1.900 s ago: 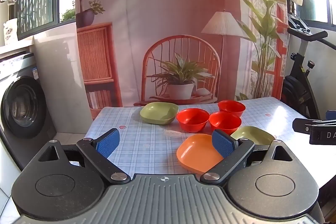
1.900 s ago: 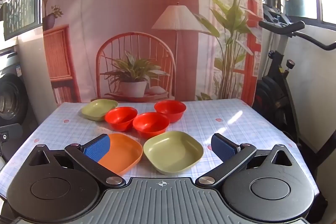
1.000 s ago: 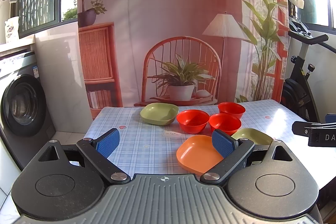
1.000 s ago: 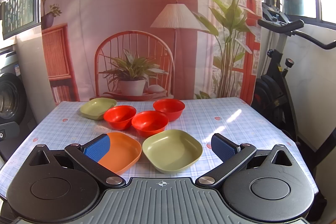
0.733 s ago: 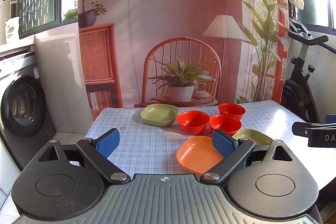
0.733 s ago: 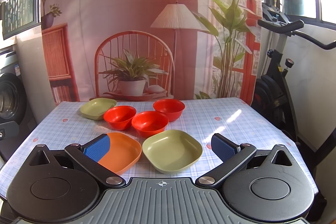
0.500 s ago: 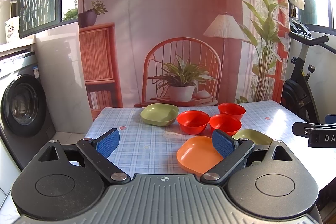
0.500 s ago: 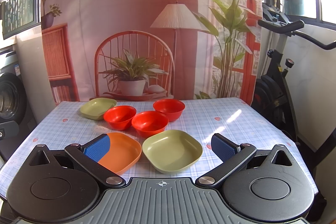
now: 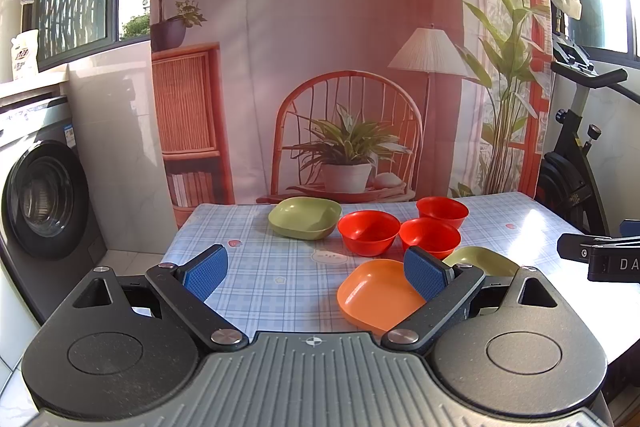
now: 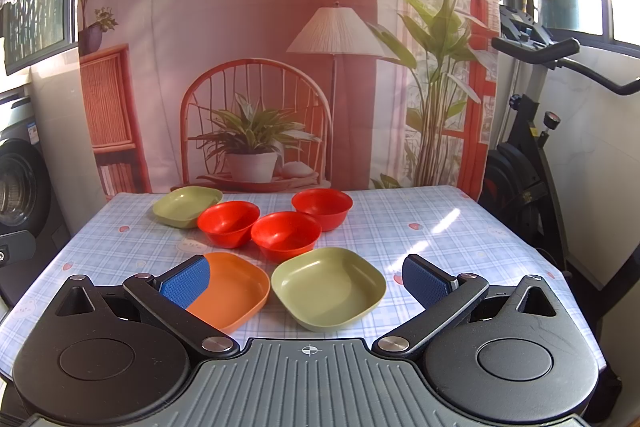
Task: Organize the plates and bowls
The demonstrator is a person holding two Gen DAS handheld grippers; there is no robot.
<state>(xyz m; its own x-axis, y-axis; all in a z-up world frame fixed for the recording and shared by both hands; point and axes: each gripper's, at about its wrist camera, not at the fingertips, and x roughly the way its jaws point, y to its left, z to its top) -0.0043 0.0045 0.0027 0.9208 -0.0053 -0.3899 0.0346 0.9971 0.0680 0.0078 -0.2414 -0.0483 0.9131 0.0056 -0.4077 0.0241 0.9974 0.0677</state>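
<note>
Two hand-held claws hovered over the near edge of a counter (image 10: 460,231) covered in a blue checked cloth, both spread wide and gripping nothing. Six dishes lay on the cloth, none stacked. From the right wrist view, the right claw (image 10: 306,277) pointed straight at the near green plate (image 10: 329,289), which sat just ahead of it, between the lines of its two blue pads and below them. Its squarish outline lay corner-on to the claw, so no long axis stood out. The orange plate (image 10: 236,291) lay just left of that green plate, its near edge hidden behind the claw's left pad. Behind them sat three red bowls (image 10: 286,233) close together, and a second green plate (image 10: 186,206) lay at the far left.

From the left wrist view, the left claw (image 9: 316,273) faced mostly bare cloth; the orange plate (image 9: 378,293) lay ahead and to its right, partly behind the right pad. Judging from this, the right claw was nearer the near green plate and better lined up with it, while the left claw was the closer one for the orange plate and the far green plate (image 9: 304,217)
</note>
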